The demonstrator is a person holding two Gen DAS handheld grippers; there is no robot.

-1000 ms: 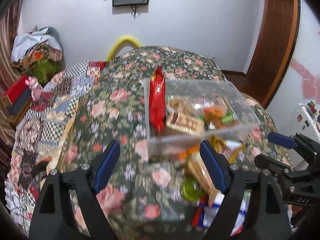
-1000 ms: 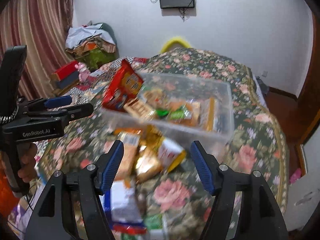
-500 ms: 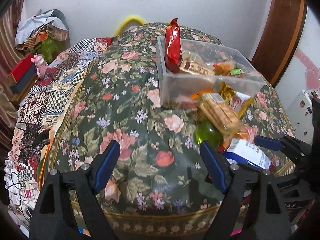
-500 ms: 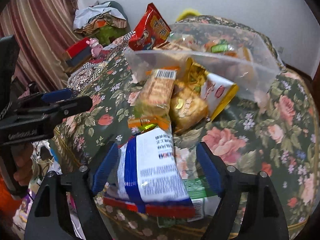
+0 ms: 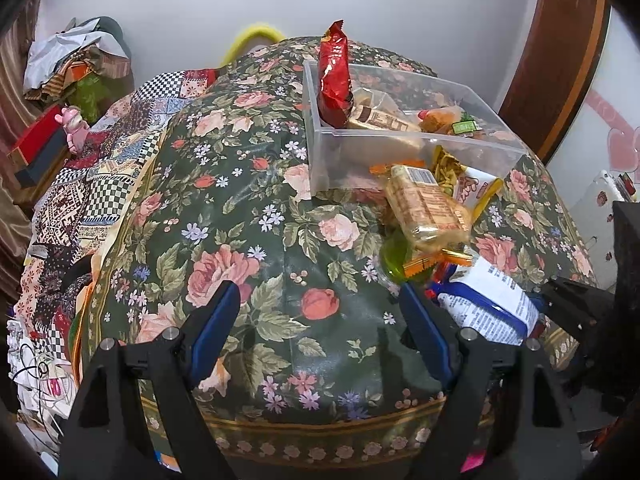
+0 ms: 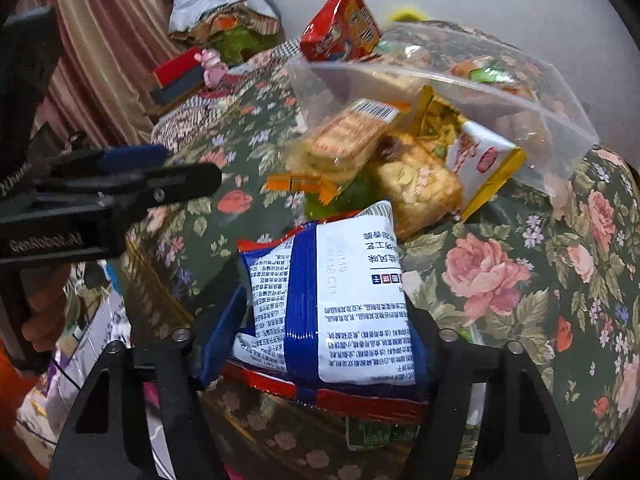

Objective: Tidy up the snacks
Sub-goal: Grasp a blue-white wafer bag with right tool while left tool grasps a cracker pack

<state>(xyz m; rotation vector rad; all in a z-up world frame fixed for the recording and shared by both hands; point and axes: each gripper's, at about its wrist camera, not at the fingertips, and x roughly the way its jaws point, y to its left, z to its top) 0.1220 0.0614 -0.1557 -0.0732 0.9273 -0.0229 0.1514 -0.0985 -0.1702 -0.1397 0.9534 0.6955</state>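
Note:
A clear plastic bin on the floral table holds a red chip bag and several snacks; it also shows in the right wrist view. Loose snacks lie in front of it: a cracker pack, a yellow-edged bag and a green cup. My right gripper straddles a white-and-blue packet, its fingers touching the sides. The packet also shows in the left wrist view. My left gripper is open and empty above the table's near edge.
The floral tablecloth drops off at the near edge. A patchwork-covered surface with a pink toy and boxes lies to the left. A wooden door stands at the right.
Both grippers pulled back and down towards the table's near edge. The right gripper came down around the white-and-blue packet and narrowed onto it.

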